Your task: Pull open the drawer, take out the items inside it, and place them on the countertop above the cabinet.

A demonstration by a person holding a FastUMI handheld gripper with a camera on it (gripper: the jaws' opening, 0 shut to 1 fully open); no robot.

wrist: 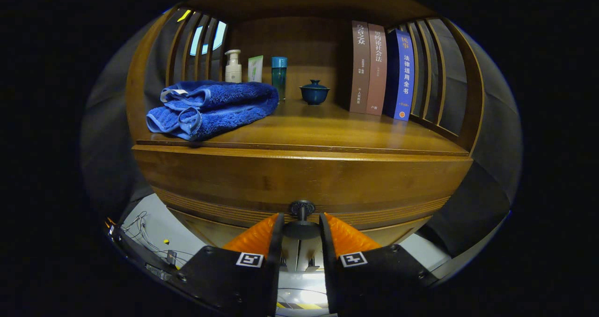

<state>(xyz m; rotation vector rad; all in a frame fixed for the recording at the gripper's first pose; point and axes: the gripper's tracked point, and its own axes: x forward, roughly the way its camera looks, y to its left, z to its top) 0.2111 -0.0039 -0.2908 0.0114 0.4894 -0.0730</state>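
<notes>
A folded blue plush towel [213, 108] lies upper left on the glossy wooden countertop [327, 129]; 3 books [381, 71] stand upper right. Low centre, the gripper [302, 228] is clamped on the drawer [299, 179]'s round dark knob [302, 216].

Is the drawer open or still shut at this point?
Shut or barely started: the drawer front sits about flush under the countertop, no interior visible. The gripper fingers flank the knob; contact unclear.

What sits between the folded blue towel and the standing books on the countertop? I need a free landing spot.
Gripper view: bare wood toward the front; a lidded blue bowl stands toward the back between towel and books.
</notes>
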